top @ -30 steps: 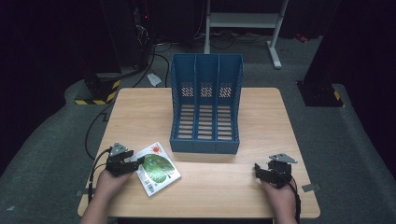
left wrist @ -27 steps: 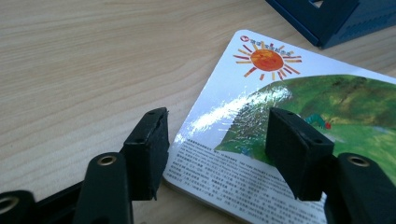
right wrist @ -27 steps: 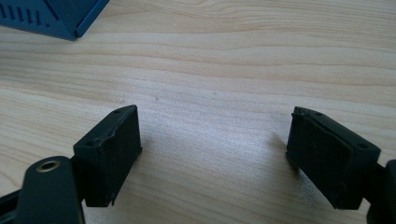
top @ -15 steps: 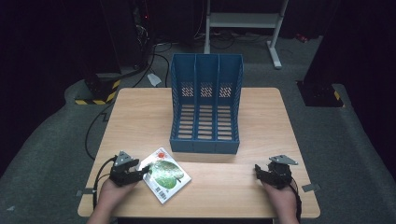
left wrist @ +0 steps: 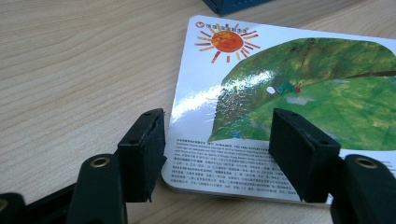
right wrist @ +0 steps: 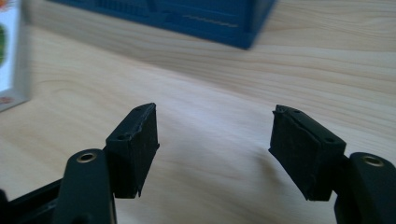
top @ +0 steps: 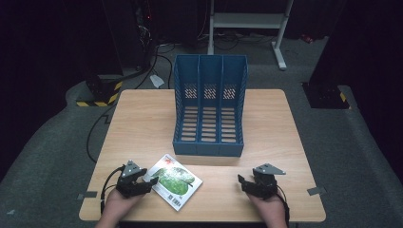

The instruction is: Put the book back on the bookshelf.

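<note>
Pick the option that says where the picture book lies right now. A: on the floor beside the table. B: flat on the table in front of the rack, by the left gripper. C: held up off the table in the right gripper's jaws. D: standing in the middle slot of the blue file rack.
B: the picture book lies flat on the table, in front of the blue file rack, with the left gripper open at its corner.

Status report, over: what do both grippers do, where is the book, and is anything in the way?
Left gripper open, jaws straddling book corner. Right gripper open, nothing between jaws. Book flat on table. Blue file rack behind; nothing blocking.
</note>
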`<state>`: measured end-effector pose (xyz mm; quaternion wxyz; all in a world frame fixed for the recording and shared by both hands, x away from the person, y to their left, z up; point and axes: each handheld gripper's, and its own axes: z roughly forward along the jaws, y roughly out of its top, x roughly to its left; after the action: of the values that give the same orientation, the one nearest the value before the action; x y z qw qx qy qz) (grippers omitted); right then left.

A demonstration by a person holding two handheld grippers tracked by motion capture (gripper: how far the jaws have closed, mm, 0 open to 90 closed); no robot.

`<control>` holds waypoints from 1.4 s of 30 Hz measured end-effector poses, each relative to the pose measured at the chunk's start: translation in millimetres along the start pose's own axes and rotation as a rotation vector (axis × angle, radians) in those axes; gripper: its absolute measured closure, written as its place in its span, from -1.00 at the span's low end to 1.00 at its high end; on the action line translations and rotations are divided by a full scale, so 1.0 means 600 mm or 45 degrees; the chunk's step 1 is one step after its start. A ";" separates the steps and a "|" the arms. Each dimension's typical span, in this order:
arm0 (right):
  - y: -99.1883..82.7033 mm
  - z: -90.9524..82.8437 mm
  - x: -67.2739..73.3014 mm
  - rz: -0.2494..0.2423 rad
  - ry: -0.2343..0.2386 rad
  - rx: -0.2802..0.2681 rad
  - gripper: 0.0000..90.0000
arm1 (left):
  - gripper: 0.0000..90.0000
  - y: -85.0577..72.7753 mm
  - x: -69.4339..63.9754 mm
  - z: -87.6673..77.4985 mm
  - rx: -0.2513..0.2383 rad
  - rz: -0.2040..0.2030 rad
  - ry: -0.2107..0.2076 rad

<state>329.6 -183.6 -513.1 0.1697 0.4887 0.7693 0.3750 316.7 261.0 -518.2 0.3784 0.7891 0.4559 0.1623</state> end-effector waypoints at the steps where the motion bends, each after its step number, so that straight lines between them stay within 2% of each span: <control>1: 0.000 0.001 0.008 -0.002 0.015 0.004 -0.30 | -0.19 0.000 0.001 0.000 0.001 0.003 -0.002; 8: 0.004 0.012 0.078 -0.097 0.131 0.004 -0.34 | -0.19 0.000 0.002 0.002 -0.009 -0.014 -0.014; 12: 0.002 0.020 0.111 -0.168 0.151 0.026 -0.33 | -0.19 0.000 0.002 0.003 -0.008 -0.014 -0.017; 15: 0.002 0.026 0.127 -0.229 0.156 0.034 -0.33 | -0.19 0.001 -0.002 0.006 -0.008 -0.018 -0.036; 18: 0.003 0.032 0.138 -0.215 0.170 0.041 -0.31 | -0.19 0.002 -0.005 0.008 -0.008 -0.027 -0.046; 19: 0.004 0.036 0.142 -0.234 0.171 0.054 -0.31 | -0.19 0.002 -0.005 0.010 -0.011 -0.020 -0.056; 20: 0.005 0.041 0.148 -0.264 0.158 0.061 -0.31 | -0.19 0.002 -0.005 0.011 -0.010 -0.023 -0.065; 23: 0.004 0.051 0.157 -0.272 0.158 0.083 -0.29 | -0.16 0.003 -0.010 0.014 -0.014 -0.034 -0.079; 24: 0.004 0.053 0.160 -0.316 0.134 0.083 -0.28 | -0.16 0.004 -0.012 0.014 -0.013 -0.028 -0.080; 25: 0.003 0.053 0.163 -0.327 0.124 0.082 -0.27 | -0.16 0.004 -0.014 0.014 -0.010 -0.024 -0.085; 28: 0.002 0.051 0.162 -0.323 0.117 0.088 -0.26 | -0.15 0.005 -0.021 0.015 -0.008 -0.024 -0.090; 35: 0.007 0.046 0.145 -0.278 0.087 0.075 -0.25 | -0.13 0.008 -0.038 0.021 -0.004 0.021 -0.130; 42: 0.017 0.048 0.116 -0.220 0.039 0.059 -0.21 | -0.09 0.012 -0.061 0.028 -0.004 0.060 -0.167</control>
<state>321.6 -108.2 -517.0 0.1782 0.4186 0.8195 0.3486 311.5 220.3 -520.7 0.4047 0.8080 0.4111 0.1198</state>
